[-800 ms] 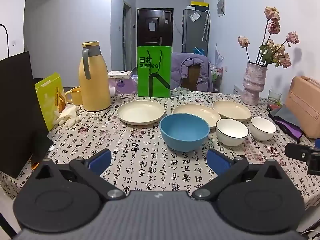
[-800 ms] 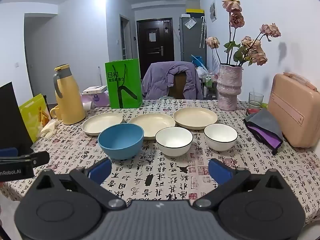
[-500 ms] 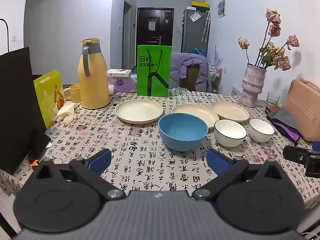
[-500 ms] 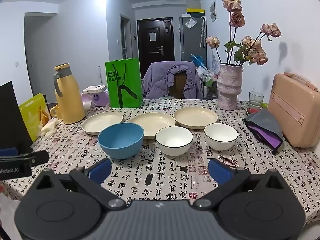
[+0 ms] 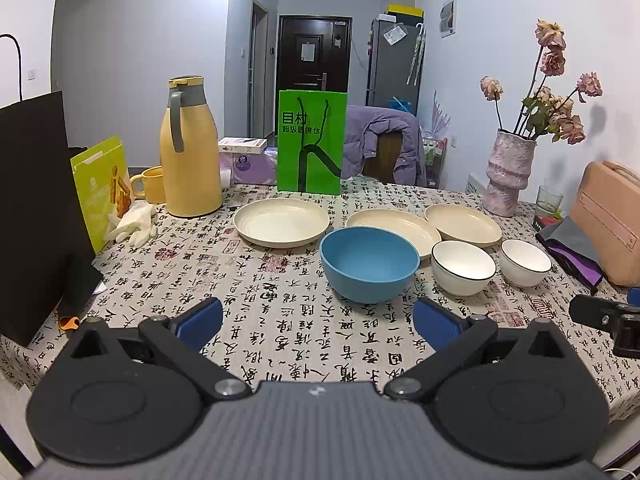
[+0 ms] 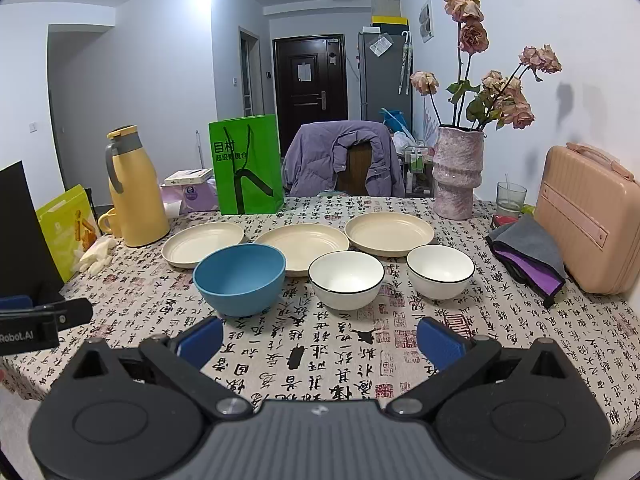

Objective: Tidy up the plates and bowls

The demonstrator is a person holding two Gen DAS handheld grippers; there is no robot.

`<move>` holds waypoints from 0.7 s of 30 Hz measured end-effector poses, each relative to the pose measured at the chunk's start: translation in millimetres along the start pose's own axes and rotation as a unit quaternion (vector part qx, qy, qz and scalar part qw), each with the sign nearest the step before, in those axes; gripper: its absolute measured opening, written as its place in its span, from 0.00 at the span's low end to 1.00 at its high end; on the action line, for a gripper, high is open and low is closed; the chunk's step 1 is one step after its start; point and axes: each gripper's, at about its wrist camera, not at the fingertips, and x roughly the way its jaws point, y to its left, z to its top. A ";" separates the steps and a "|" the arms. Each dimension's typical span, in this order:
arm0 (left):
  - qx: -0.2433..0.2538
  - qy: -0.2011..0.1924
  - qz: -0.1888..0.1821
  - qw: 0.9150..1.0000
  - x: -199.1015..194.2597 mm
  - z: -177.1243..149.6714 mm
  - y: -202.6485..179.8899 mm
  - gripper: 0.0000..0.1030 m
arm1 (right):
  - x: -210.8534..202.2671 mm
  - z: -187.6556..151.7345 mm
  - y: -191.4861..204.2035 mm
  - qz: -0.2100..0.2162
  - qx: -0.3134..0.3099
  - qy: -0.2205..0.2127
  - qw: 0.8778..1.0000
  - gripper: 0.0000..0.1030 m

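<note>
- Since the earlier frames, little shift is noted; the left view has edged slightly toward the table.
- Calligraphy-print tablecloth [image 6: 320,344] is seen under everything.
- Three cream round plates [image 6: 304,242] are ranged in a row behind the bowls.
- Blue deep bowl [image 6: 240,280] is set left of two white black-rimmed bowls [image 6: 346,278].
- Left gripper [image 5: 318,322] and right gripper [image 6: 319,336] are held spread wide, empty, above the near edge.

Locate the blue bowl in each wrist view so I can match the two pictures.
Left wrist view: the blue bowl sits right of centre, in front of the middle cream plate.
Right wrist view: the blue bowl sits left of centre, left of two white bowls.
Shared landmark: the green paper bag stands upright behind the plates in both.
</note>
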 end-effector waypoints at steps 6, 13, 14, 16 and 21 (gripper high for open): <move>0.000 0.000 -0.001 1.000 0.1 -0.5 -0.2 1.00 | 2.1 -2.6 -3.4 0.000 0.000 0.000 1.000 1.00; -0.001 -0.001 -0.002 1.000 -0.1 -0.5 -0.1 1.00 | 0.9 -1.3 -1.5 0.000 -0.001 0.000 1.000 1.00; -0.001 -0.002 -0.002 1.000 -0.3 -0.4 -0.1 1.00 | 0.9 -1.3 -1.6 0.000 -0.001 0.000 1.000 1.00; -0.001 -0.002 -0.002 1.000 -0.5 -0.3 -0.1 1.00 | 0.8 -1.1 -1.2 0.000 -0.001 0.000 1.000 1.00; -0.001 -0.002 -0.002 1.000 -0.5 0.0 0.1 1.00 | 0.6 -1.0 -1.0 -0.001 -0.001 0.000 1.000 1.00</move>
